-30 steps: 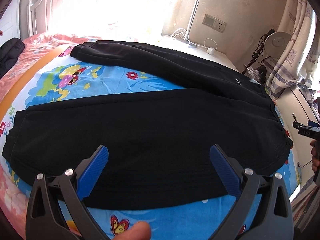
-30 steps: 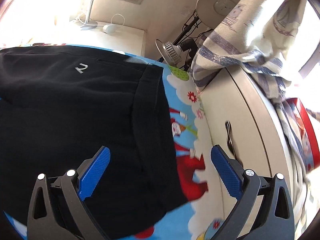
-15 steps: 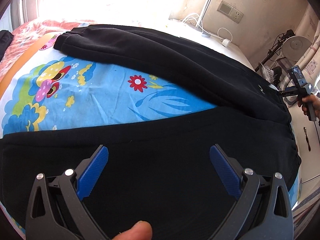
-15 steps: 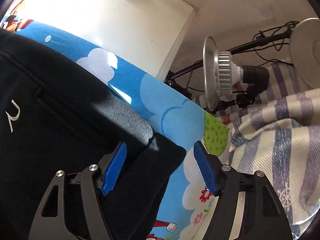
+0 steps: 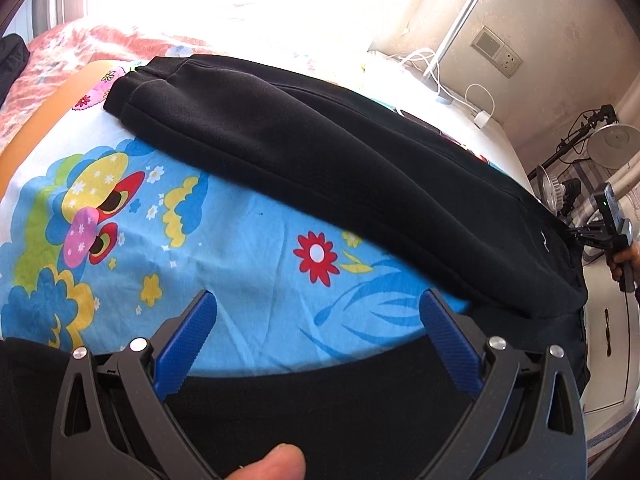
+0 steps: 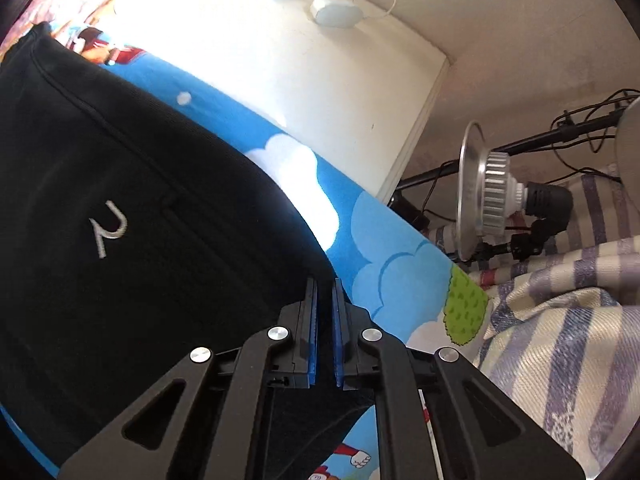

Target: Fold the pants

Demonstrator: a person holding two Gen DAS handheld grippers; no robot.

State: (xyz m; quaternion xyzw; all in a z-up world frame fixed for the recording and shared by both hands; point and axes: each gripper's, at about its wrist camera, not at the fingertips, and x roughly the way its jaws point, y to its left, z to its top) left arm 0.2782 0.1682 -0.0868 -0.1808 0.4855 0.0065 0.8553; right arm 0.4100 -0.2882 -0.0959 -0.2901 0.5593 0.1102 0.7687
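Observation:
Black pants (image 5: 320, 168) lie spread on a blue cartoon bedsheet (image 5: 240, 248), the two legs apart in a V. The far leg runs from upper left to the waistband at right; the near leg (image 5: 320, 408) lies under my left gripper (image 5: 316, 340), which is open and empty above its inner edge. In the right wrist view my right gripper (image 6: 325, 292) is shut on the far corner of the pants' waistband (image 6: 160, 240), near a small white logo (image 6: 106, 232). The right gripper also shows in the left wrist view (image 5: 600, 232).
A white bedside cabinet (image 6: 320, 80) with a lamp base and cables stands beyond the bed's corner. A silver studio light (image 6: 492, 192) on a stand and a striped curtain (image 6: 560, 320) are at the right. A pink quilt (image 5: 60, 52) lies far left.
My right gripper has closed from open onto the waistband corner. My left gripper has moved forward over the near leg, toward the gap between the legs, staying open.

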